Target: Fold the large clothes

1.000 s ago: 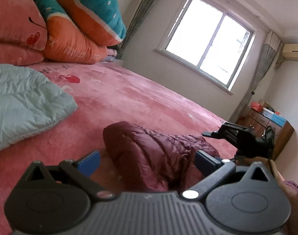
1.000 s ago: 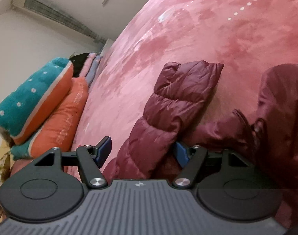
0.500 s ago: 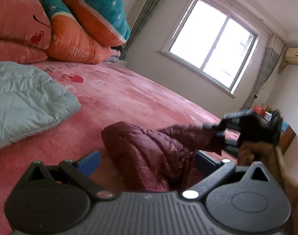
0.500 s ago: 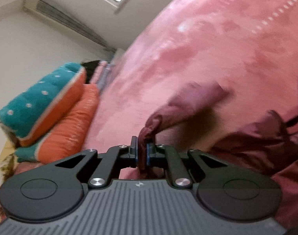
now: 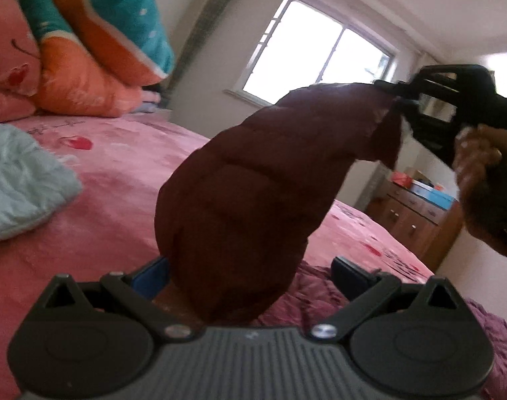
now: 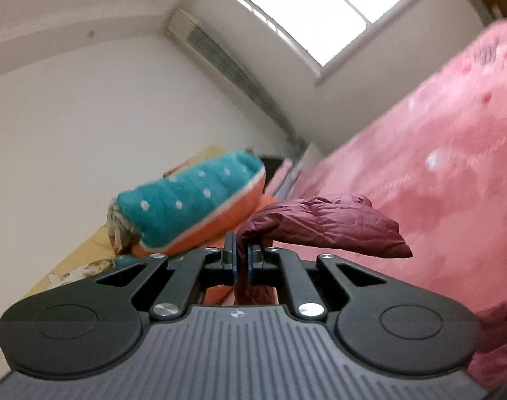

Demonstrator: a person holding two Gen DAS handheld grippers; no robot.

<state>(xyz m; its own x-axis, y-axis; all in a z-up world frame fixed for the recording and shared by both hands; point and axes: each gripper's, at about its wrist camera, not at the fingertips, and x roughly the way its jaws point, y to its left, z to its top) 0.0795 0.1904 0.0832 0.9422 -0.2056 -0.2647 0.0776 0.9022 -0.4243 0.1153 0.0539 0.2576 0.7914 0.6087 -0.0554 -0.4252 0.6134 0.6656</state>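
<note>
One dark red puffer jacket [image 5: 246, 200] is on the pink bed [image 5: 113, 193], and part of it is up in the air. One long puffy piece of it, which looks like a sleeve, is lifted off the bed. Its long way runs from low down, near the left gripper [image 5: 250, 275], up and across to the right gripper [image 5: 400, 100]. The high end points toward the window [image 5: 317, 56]. The rest of the jacket lies flat and wrinkly on the bed under the lifted part.

The right gripper is squeezed tight on the tip of the jacket. In the right wrist view, its two fingers [image 6: 229, 256] pinch the red cloth between them, and a puffy bit [image 6: 327, 226] sticks out past them, over the bed. A hand [image 5: 477, 156] holds that gripper.

The left gripper is wide apart and holds nothing. The lifted sleeve hangs between its two fingers, but I cannot tell if it touches them.

There are two grippers and one jacket. At the head of the bed is one pile of pillows [image 5: 86, 50] in pink, orange and teal. One pale blue quilt [image 5: 23, 180] lies on the bed below the pillows. One wooden dresser [image 5: 417, 213] stands past the far side of the bed.
</note>
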